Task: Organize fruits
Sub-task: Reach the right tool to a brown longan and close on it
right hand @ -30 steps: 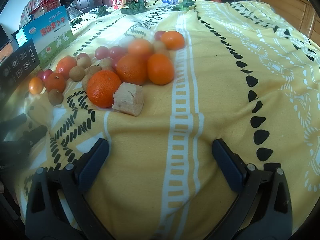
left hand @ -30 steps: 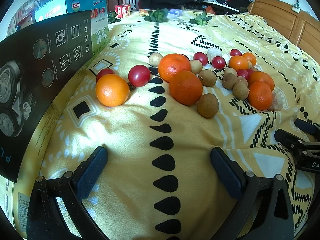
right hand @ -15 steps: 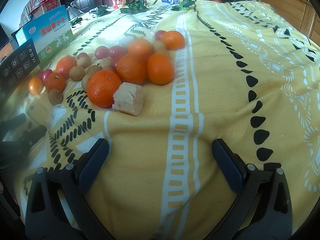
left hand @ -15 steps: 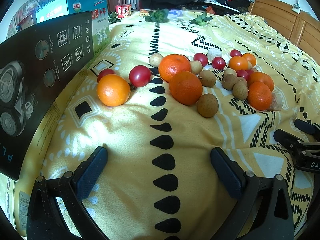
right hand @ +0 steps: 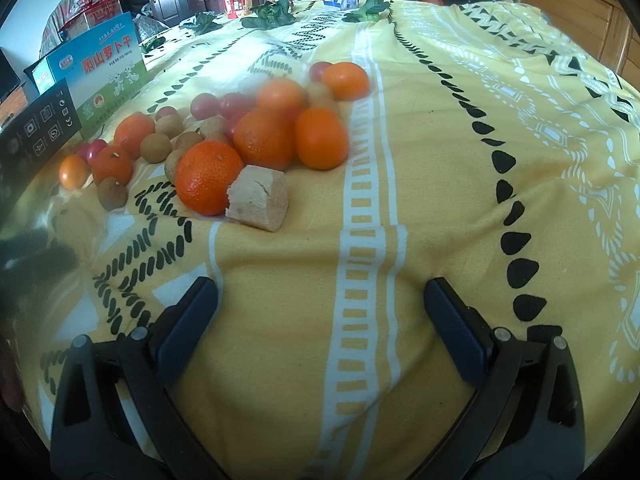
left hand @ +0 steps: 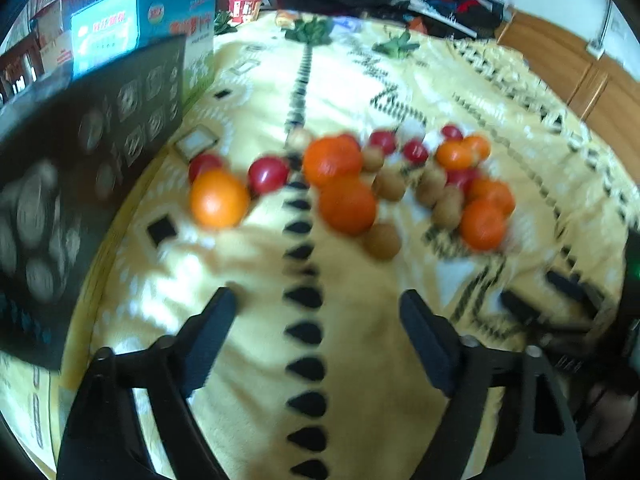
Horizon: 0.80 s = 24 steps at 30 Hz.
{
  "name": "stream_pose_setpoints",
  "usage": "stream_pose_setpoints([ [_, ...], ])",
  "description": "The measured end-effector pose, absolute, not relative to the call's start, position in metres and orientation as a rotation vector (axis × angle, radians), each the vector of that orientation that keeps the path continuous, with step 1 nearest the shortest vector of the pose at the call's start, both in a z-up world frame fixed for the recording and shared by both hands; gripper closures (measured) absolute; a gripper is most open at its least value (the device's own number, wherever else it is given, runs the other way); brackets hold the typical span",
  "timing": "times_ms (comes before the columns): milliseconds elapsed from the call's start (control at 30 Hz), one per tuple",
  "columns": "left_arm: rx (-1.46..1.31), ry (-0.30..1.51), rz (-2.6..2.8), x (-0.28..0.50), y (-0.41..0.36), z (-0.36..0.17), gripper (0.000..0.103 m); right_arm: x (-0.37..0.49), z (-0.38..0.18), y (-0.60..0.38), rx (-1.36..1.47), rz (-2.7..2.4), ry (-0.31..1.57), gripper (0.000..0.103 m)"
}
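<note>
Several oranges, red cherry tomatoes and brown longans lie in a loose cluster on a yellow patterned bedspread (left hand: 360, 360). In the blurred left wrist view an orange (left hand: 219, 199) sits at the left, a tomato (left hand: 267, 175) beside it, and a darker orange (left hand: 347, 205) at the middle. My left gripper (left hand: 316, 312) is open and empty, short of the fruit. In the right wrist view an orange (right hand: 208, 177) touches a tan cut chunk (right hand: 259, 197). My right gripper (right hand: 320, 304) is open and empty, well short of them.
A black product box (left hand: 80, 184) and a blue carton (left hand: 140, 24) stand along the left edge of the bed. Green leafy sprigs (right hand: 272, 14) lie at the far end. A wooden headboard (left hand: 580, 80) is at the right. Piled clothes sit behind.
The left gripper has moved forward and lifted a little, blurring its view; its jaws look slightly narrower. The right gripper and the fruit have not moved.
</note>
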<state>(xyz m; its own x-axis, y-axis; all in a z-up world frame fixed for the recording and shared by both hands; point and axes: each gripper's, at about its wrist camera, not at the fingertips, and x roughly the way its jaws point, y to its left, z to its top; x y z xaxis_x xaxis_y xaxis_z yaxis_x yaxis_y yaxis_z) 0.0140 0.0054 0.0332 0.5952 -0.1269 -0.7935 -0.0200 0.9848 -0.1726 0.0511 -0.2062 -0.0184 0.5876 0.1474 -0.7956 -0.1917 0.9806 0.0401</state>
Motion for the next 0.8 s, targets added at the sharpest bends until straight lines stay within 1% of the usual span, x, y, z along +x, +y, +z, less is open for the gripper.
stream_pose_setpoints([
  [67, -0.184, 0.926, -0.088, 0.026, 0.003, 0.04, 0.021, 0.051, -0.018, -0.206, -0.052, 0.197, 0.922, 0.0],
  [100, -0.183, 0.925, -0.09, 0.031, 0.001, 0.042, 0.025, 0.051, -0.018, -0.206, -0.052, 0.197, 0.922, 0.0],
  [200, -0.196, 0.925, -0.086, 0.053, -0.001, 0.045, 0.027, 0.051, -0.018, -0.206, -0.052, 0.197, 0.922, 0.0],
  [267, -0.205, 0.945, -0.085, 0.066, -0.003, 0.042, 0.033, 0.051, -0.018, -0.206, -0.052, 0.197, 0.922, 0.0],
  [333, -0.206, 0.995, -0.087, 0.078, -0.006, 0.034, 0.05, 0.051, -0.018, -0.206, -0.052, 0.197, 0.923, 0.0],
  [400, -0.191, 1.014, -0.079, 0.081, -0.008, 0.027, 0.051, 0.051, -0.018, -0.206, -0.053, 0.196, 0.923, 0.0],
  [467, -0.187, 1.01, -0.074, 0.083, -0.008, 0.025, 0.055, 0.05, -0.018, -0.205, -0.054, 0.195, 0.923, 0.0],
  [500, -0.185, 1.006, -0.071, 0.083, -0.008, 0.025, 0.062, 0.05, -0.017, -0.206, -0.053, 0.196, 0.924, 0.0],
  [633, -0.18, 0.984, -0.083, 0.076, -0.004, 0.034, 0.064, 0.049, -0.016, -0.208, -0.042, 0.204, 0.932, 0.0],
  [733, -0.177, 0.933, -0.075, 0.058, 0.006, 0.054, 0.064, 0.046, -0.006, -0.212, -0.016, 0.219, 0.946, 0.001],
  [800, -0.199, 0.905, -0.068, 0.042, 0.017, 0.069, 0.064, 0.042, 0.006, -0.213, -0.009, 0.225, 0.919, 0.003],
])
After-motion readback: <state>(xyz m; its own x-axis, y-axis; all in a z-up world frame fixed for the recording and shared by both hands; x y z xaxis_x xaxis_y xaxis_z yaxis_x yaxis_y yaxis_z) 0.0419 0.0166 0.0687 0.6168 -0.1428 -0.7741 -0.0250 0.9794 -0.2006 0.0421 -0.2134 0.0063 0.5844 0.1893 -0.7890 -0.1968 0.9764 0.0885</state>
